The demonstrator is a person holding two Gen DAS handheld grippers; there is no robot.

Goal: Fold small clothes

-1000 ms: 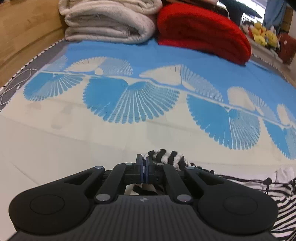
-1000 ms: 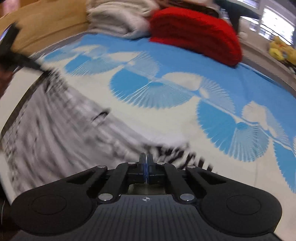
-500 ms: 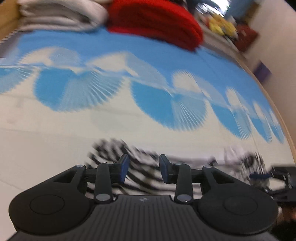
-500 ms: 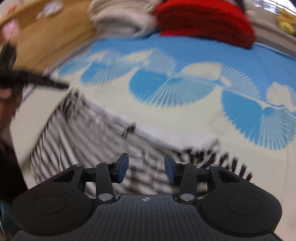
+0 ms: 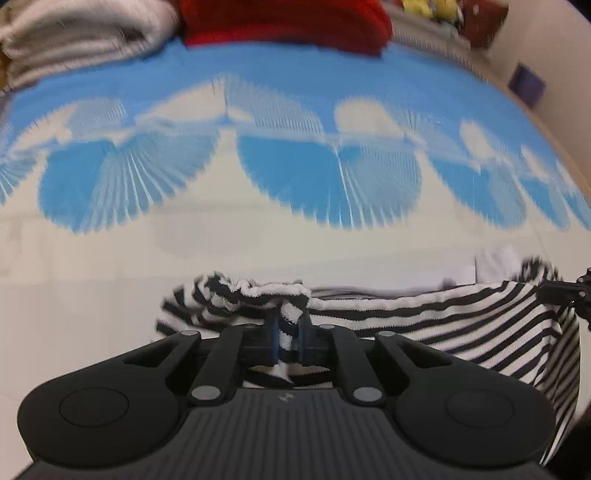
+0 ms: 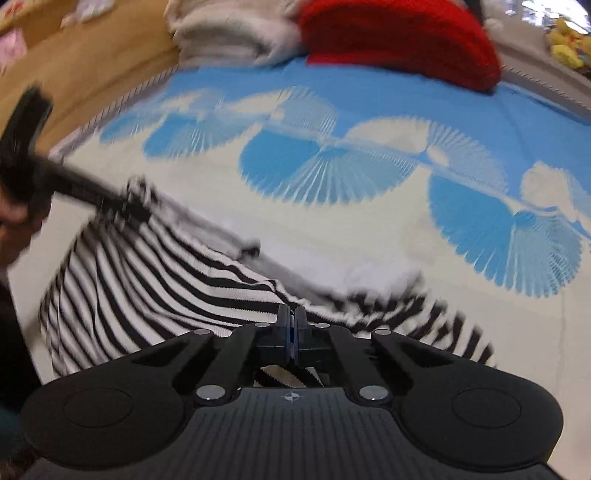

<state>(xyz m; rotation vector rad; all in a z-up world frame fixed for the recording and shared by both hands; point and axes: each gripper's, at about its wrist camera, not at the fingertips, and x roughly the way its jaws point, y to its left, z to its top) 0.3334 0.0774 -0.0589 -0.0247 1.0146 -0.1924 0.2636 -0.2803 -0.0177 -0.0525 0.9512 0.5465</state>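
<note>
The left gripper [image 5: 287, 334] pinches a bunched fold of the striped garment [image 5: 436, 317] between nearly closed jaws. The right gripper [image 6: 290, 328] clamps the same garment's edge, jaws pressed together. One garment (black and white) stretches lengthwise between the two grippers over the blue-fan bedspread [image 5: 280, 243]. Two folded piles sit behind: a red blanket [image 6: 399, 40] and grey towels [image 6: 229, 33].

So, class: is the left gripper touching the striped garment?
Touching. The left wrist view shows the left gripper shut on a bunched fold of the striped garment.
</note>
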